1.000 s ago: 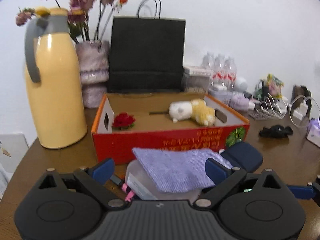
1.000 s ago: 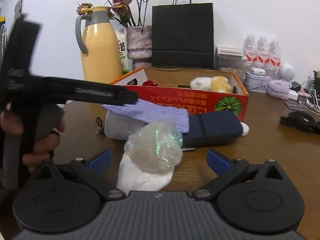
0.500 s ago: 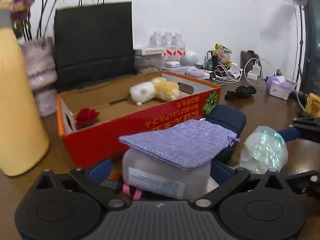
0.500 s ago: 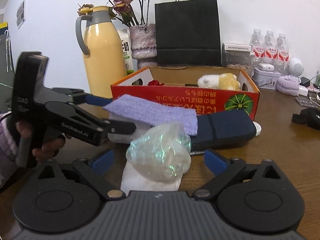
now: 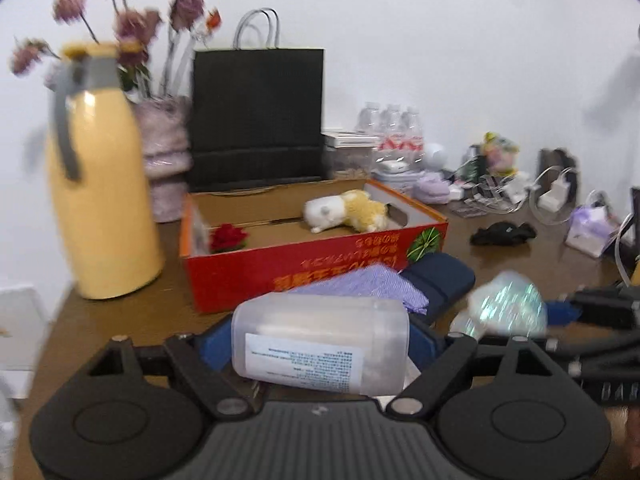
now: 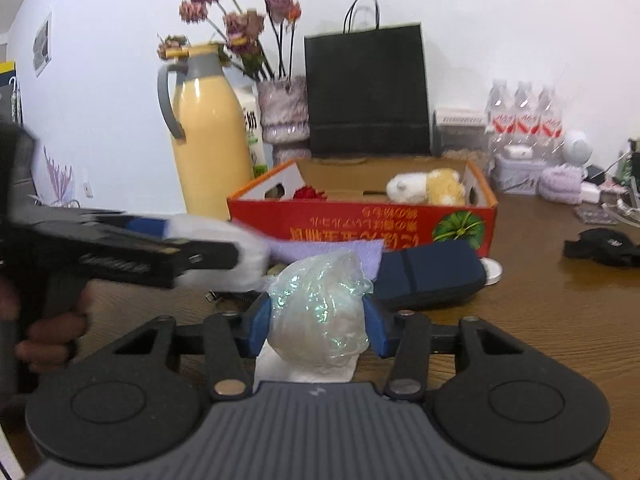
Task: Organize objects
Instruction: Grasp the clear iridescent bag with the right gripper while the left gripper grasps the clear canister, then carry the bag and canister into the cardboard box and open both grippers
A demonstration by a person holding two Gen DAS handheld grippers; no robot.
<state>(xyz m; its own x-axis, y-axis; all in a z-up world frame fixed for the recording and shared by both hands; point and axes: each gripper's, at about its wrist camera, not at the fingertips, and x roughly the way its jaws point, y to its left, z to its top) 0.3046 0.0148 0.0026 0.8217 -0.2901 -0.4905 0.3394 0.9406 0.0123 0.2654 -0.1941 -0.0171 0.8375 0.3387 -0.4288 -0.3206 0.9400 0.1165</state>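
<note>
Clamping a frosted jar, left hand-held gripper; right hand-held gripper pinches iridescent wrap (both closed).

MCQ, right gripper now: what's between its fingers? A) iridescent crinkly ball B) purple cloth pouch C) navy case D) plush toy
A. In the right wrist view the right gripper has both blue pads pressed against the iridescent crinkly ball; the purple pouch and navy case lie on the table behind it, and the plush toy sits inside the red box.
</note>
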